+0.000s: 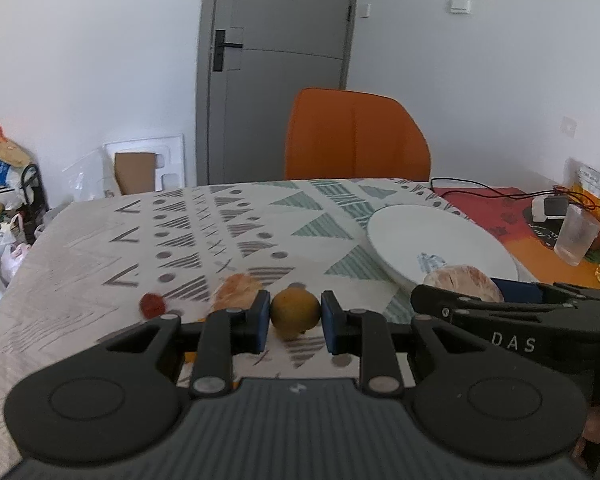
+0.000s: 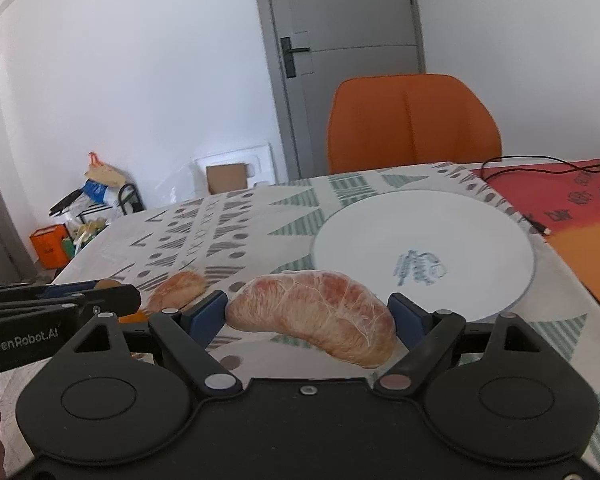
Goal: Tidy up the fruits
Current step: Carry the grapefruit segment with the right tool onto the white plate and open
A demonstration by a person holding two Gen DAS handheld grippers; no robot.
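My left gripper (image 1: 295, 321) is shut on a small orange (image 1: 295, 312), held just above the patterned tablecloth. My right gripper (image 2: 312, 314) is shut on a large peeled pomelo segment (image 2: 316, 312) near the front rim of the white plate (image 2: 380, 220). The plate (image 1: 400, 224) and that segment (image 1: 460, 280) also show in the left wrist view. A second pomelo segment (image 1: 236, 290) lies on the cloth behind my left fingers; it also shows in the right wrist view (image 2: 178, 289). A small red fruit (image 1: 153, 305) lies to its left.
An orange chair (image 1: 356, 136) stands at the table's far edge. A red-orange mat (image 1: 500, 216) on the right carries a black cable (image 1: 500, 192), a charger (image 1: 548, 206) and a clear glass (image 1: 576, 236). Bags and boxes sit on the floor at left.
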